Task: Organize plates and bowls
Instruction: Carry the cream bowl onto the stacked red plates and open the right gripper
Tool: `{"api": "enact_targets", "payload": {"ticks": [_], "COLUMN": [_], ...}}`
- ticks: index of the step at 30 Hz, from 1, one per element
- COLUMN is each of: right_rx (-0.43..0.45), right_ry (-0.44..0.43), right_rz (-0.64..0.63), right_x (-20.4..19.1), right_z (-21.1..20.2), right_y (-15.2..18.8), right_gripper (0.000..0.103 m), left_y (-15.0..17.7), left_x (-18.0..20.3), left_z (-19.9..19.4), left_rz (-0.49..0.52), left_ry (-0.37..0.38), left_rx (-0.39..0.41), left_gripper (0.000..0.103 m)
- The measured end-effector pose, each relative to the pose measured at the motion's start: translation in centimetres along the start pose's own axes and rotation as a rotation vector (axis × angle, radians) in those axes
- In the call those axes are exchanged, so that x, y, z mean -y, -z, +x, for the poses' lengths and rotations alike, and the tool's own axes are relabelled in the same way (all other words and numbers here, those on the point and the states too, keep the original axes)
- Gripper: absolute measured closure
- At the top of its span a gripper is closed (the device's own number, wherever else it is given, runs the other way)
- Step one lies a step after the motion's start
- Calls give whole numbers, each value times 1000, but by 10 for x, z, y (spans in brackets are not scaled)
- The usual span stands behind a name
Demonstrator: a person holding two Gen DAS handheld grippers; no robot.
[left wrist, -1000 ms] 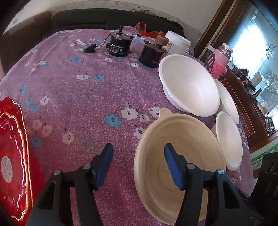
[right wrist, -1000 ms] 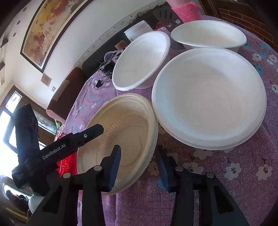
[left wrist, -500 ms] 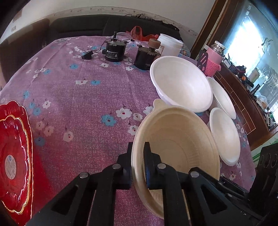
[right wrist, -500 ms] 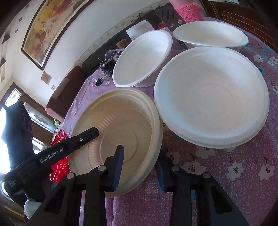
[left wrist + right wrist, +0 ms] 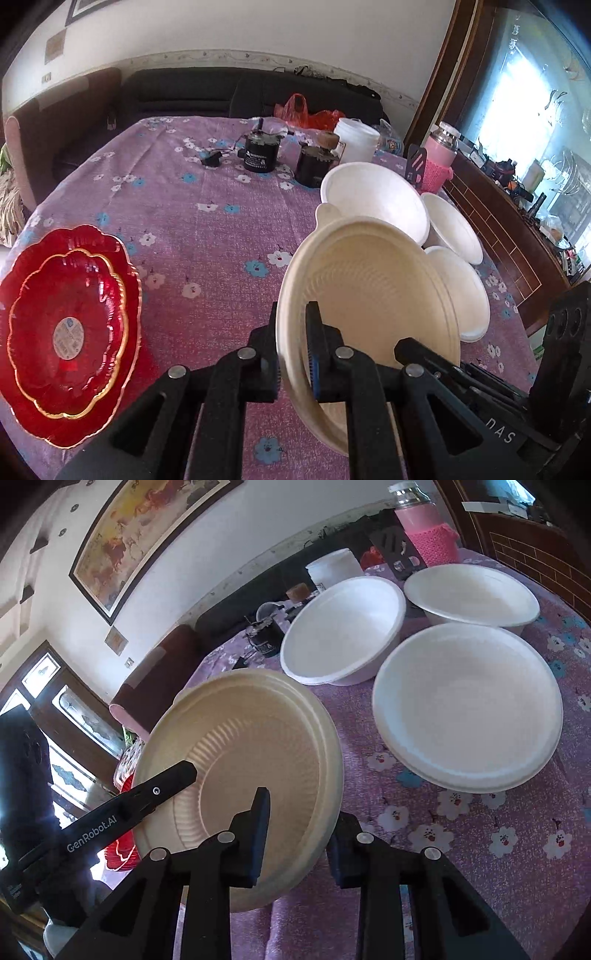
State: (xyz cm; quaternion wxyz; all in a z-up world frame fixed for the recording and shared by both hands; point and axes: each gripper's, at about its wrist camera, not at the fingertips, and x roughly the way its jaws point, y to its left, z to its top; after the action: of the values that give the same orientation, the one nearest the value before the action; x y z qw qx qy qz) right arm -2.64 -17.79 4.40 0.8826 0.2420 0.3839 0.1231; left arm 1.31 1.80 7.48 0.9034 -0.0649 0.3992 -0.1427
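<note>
My left gripper point(image 5: 293, 354) is shut on the near rim of a cream ribbed bowl point(image 5: 373, 295) and holds it tilted above the table. In the right wrist view the same cream bowl point(image 5: 251, 753) sits lifted between the fingers of my open right gripper point(image 5: 299, 834), its rim straddled, the jaws apart. Three white foam bowls stand to the right: a deep one point(image 5: 373, 199) point(image 5: 343, 627), a far one point(image 5: 454, 229) point(image 5: 472, 594) and a near shallow one point(image 5: 465, 291) point(image 5: 465, 705). Two stacked red plates point(image 5: 66, 325) lie at the left.
The table has a purple flowered cloth point(image 5: 207, 229). At the back stand two black motor-like parts point(image 5: 260, 153), a white tub point(image 5: 356, 140) and a pink-sleeved jar point(image 5: 441, 158). A dark sofa point(image 5: 207, 99) runs behind. The table edge drops off at the right.
My left gripper closed on the cream bowl's rim and lifted and tilted it off the table. My right gripper's fingers now straddle the bowl's opposite rim.
</note>
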Motion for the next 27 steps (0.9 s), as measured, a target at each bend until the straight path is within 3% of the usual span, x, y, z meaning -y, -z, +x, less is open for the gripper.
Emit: {"api": "enact_targets", "payload": {"ticks": [6, 13, 21, 27], "right_rx": [6, -49, -190, -240], "right_ry": [-38, -97, -110, -60], "right_rz": [-102, -220, -313, -350], "right_x": [-56, -134, -204, -215], "right_z": [-10, 13, 90, 133], "right_y": [4, 10, 24, 30], "right_gripper": [73, 73, 72, 72], "left_y": [3, 10, 14, 17], "left_x": [-35, -104, -193, -228], "left_z": [-54, -98, -92, -59], "left_rz": [-52, -158, -293, -344], "left_ry": [-23, -100, -193, -202], "left_rx": [106, 181, 140, 65], "left_gripper": [92, 92, 92, 92]}}
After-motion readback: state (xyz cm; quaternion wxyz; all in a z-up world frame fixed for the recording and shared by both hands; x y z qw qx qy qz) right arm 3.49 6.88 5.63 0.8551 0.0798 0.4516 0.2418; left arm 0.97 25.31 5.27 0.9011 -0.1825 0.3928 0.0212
